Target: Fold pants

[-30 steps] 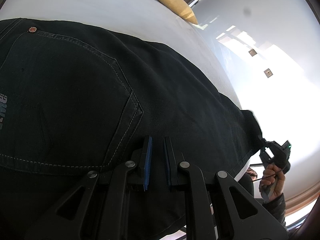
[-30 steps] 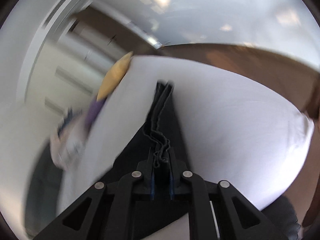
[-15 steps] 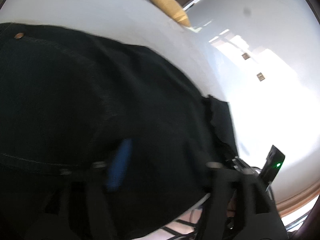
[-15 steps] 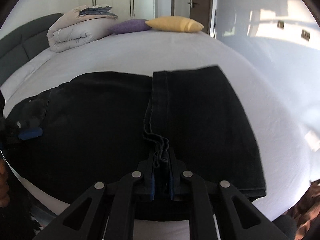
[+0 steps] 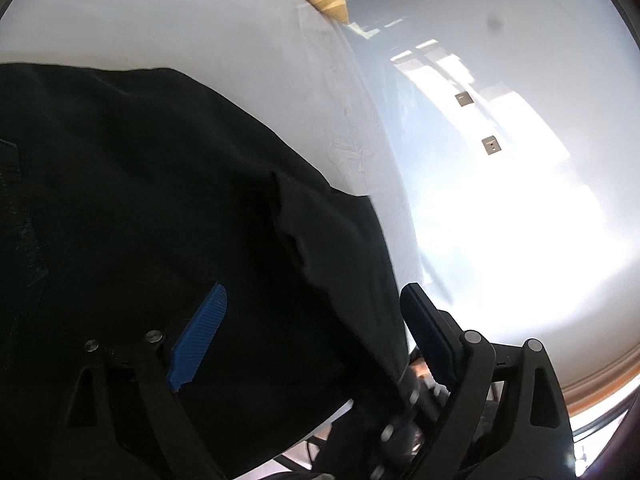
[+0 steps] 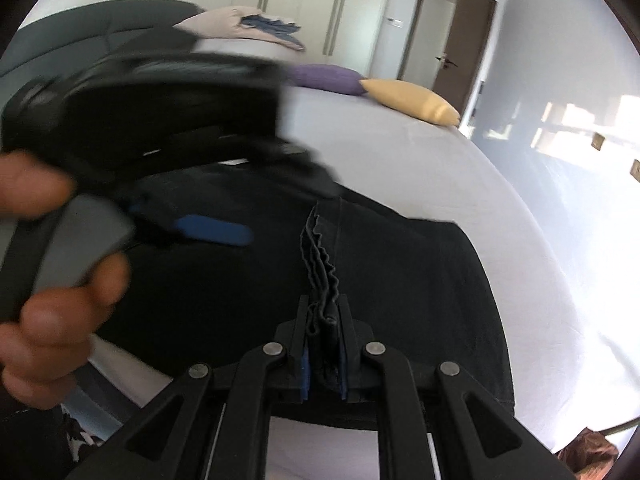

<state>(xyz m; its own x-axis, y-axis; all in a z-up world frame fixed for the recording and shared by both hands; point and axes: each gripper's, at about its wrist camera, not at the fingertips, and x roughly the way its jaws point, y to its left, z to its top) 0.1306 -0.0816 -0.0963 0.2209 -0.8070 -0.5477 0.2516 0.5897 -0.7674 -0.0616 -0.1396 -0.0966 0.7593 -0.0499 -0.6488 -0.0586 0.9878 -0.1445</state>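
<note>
Lying flat across a white bed (image 6: 420,152), the pants (image 6: 400,280) are one dark, almost black pair, with their hem end doubled back over the rest so that a second layer covers the near part. From the right wrist view the top layer ends in a straight edge with a stitched hem running away from the camera, and the bunched cuffs stand up in a wavy ridge at that seam. From the left wrist view the pants (image 5: 160,208) fill the lower left, and the folded flap makes a soft diagonal crease across them.

The right gripper (image 6: 325,354) is nearly closed and pinches the gathered cuff layers between its blue pads; the fabric rises straight out of the narrow gap. The left gripper (image 5: 316,336) has just been opening and its jaws now stand wide apart, one blue pad to the left and the other finger to the right, with the cloth below and between them but pressed by neither. In the right wrist view the left gripper (image 6: 212,230) appears blurred above the pants, held in the person's left hand (image 6: 52,280).

Counted: one pair of pants, two grippers, one hand in view, one yellow pillow (image 6: 412,100), one purple pillow (image 6: 324,78), one rolled beige duvet (image 6: 240,28) at the head of the bed.
</note>
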